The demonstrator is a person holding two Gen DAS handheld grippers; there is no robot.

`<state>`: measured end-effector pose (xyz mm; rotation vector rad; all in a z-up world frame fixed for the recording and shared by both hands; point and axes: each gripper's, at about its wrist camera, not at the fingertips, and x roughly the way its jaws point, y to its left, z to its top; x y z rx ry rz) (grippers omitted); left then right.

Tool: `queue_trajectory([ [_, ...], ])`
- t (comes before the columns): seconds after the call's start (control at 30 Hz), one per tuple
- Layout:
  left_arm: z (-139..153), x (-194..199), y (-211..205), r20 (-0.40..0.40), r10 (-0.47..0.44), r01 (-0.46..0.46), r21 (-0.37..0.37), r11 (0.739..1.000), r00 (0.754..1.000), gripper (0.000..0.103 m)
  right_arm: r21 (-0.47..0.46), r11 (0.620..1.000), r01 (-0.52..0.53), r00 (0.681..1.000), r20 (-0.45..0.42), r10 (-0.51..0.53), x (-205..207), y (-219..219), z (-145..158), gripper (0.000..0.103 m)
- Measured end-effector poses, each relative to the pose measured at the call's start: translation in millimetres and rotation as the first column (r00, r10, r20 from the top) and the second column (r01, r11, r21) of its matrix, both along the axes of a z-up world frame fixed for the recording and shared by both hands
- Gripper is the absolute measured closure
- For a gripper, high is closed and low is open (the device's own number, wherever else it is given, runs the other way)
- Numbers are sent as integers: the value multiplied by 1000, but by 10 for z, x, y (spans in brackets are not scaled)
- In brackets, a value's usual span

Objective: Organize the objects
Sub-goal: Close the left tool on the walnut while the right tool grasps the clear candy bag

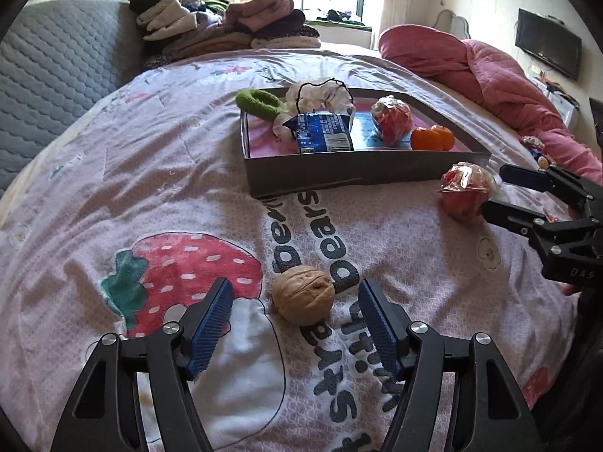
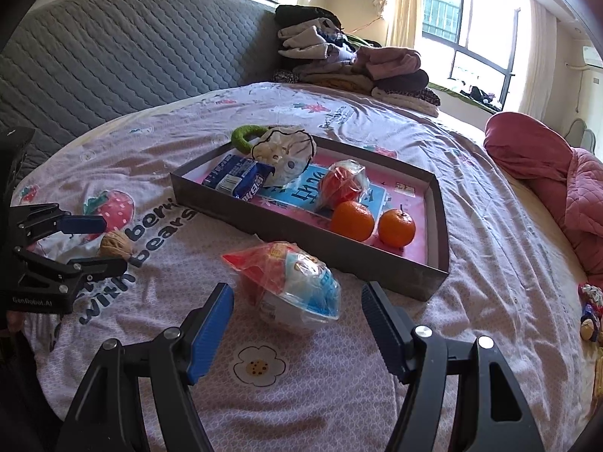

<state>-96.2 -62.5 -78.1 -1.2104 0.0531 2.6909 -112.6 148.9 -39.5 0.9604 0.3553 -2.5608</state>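
A brown walnut (image 1: 303,293) lies on the pink strawberry-print bedsheet between the blue pads of my left gripper (image 1: 294,286), which is open and not touching it. A red fruit in clear plastic wrap (image 2: 290,282) sits between the fingers of my right gripper (image 2: 297,286), also open with gaps on both sides. Behind both stands a shallow grey box (image 2: 301,233) holding a blue snack packet (image 2: 241,179), a green ring (image 2: 245,137), a white scrunchie (image 2: 286,150), another wrapped red fruit (image 2: 341,184) and two oranges (image 2: 352,220).
Folded clothes (image 2: 354,64) are piled at the far side of the bed against a grey quilted headboard (image 2: 132,49). A pink quilt (image 2: 546,165) is bunched at the right. A small toy (image 2: 589,316) lies near the bed's right edge.
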Motion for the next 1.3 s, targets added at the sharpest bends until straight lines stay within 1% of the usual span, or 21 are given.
queue_trajectory([
  [0.13, -52, -57, 19, 5, -9, 9, -10, 1000, 1000, 46, 12, 1000, -5, 1000, 6, 5, -67, -39, -45, 33],
  [0.27, -81, -96, 35, 9, -19, 19, -11, 1000, 1000, 53, 27, 1000, -8, 1000, 12, 8, -141, -71, -100, 33],
  [0.43, -95, -110, 65, 9, -29, 29, -11, 1000, 1000, 68, 29, 1000, -8, 999, 35, 7, -238, -100, -152, 34],
  [0.5, -95, -111, 88, 5, -32, 32, -22, 999, 999, 68, 21, 1000, -10, 999, 42, 9, -261, -107, -158, 37],
  [0.57, -91, -106, 104, 1, -34, 34, -31, 999, 999, 69, 15, 1000, -15, 999, 47, 14, -267, -112, -163, 44],
  [0.6, -87, -100, 111, -2, -34, 34, -34, 999, 999, 69, 11, 1000, -16, 999, 48, 16, -266, -112, -165, 45],
  [0.8, -26, -62, 122, -18, -32, 31, -25, 999, 999, 69, -16, 1000, -20, 999, 44, 21, -248, -82, -133, 46],
  [0.93, 60, -43, 157, -43, -30, 28, -32, 999, 999, 69, -46, 999, -21, 1000, 19, 22, -216, -70, -47, 46],
  [1.0, 112, -61, 175, -44, -29, 28, -20, 999, 999, 69, -57, 998, -16, 1000, 6, 16, -201, -57, 4, 46],
  [1.07, 198, -75, 216, -55, -30, 30, 1, 1000, 998, 69, -70, 997, -8, 1000, -7, 8, -185, -31, 64, 46],
  [1.13, 300, -89, 298, -82, -34, 33, -12, 999, 996, 69, -81, 997, 8, 1000, -16, -9, -179, 4, 126, 46],
  [1.3, 492, -159, 459, -109, -45, 44, -10, 999, 993, 69, -128, 991, 31, 998, -52, -38, -149, 130, 326, 46],
])
